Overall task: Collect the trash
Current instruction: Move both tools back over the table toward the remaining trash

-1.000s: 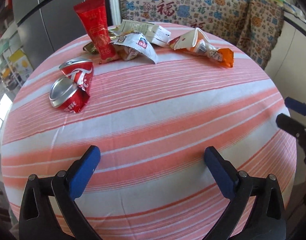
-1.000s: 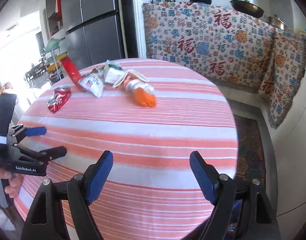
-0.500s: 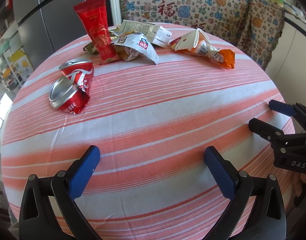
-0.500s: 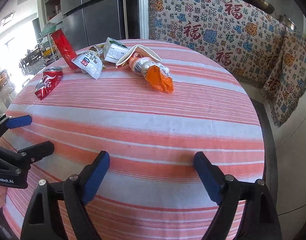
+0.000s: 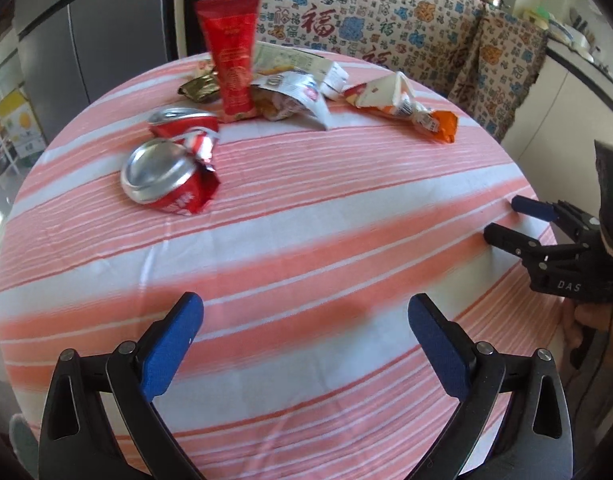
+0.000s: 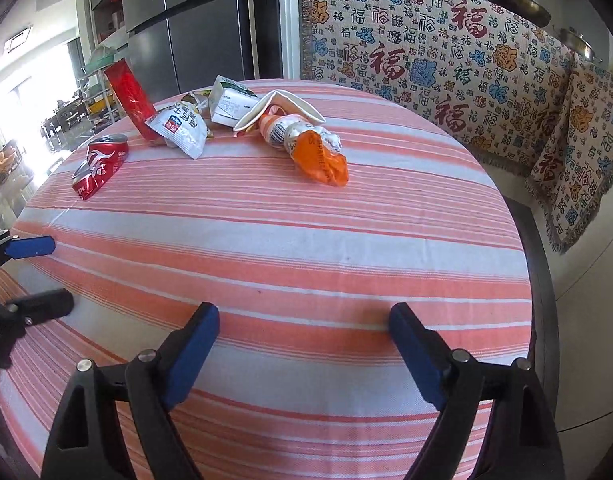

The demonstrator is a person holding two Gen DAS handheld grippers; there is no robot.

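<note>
Trash lies at the far side of a round table with a striped cloth (image 5: pixel 306 232): a crushed red can (image 5: pixel 170 176), an upright red pouch (image 5: pixel 232 56), a white snack wrapper (image 5: pixel 294 94), a white carton (image 6: pixel 230 104) and an orange-and-white wrapper (image 5: pixel 410 108). My left gripper (image 5: pixel 306 320) is open over the near cloth, well short of the can. My right gripper (image 6: pixel 304 328) is open and empty too, above the near edge, with the orange wrapper (image 6: pixel 318 156) far ahead of it. Each gripper shows at the side of the other's view.
A patterned blanket (image 6: pixel 446 64) covers the counter behind the table. A grey fridge (image 6: pixel 194 20) stands at the back left. Pans (image 6: pixel 514 0) sit on the counter. The table's right edge drops to a dark floor (image 6: pixel 542 280).
My left gripper has moved forward toward the trash, so the can looks larger. My right gripper came down and in over the table's near edge, and its jaws widened slightly.
</note>
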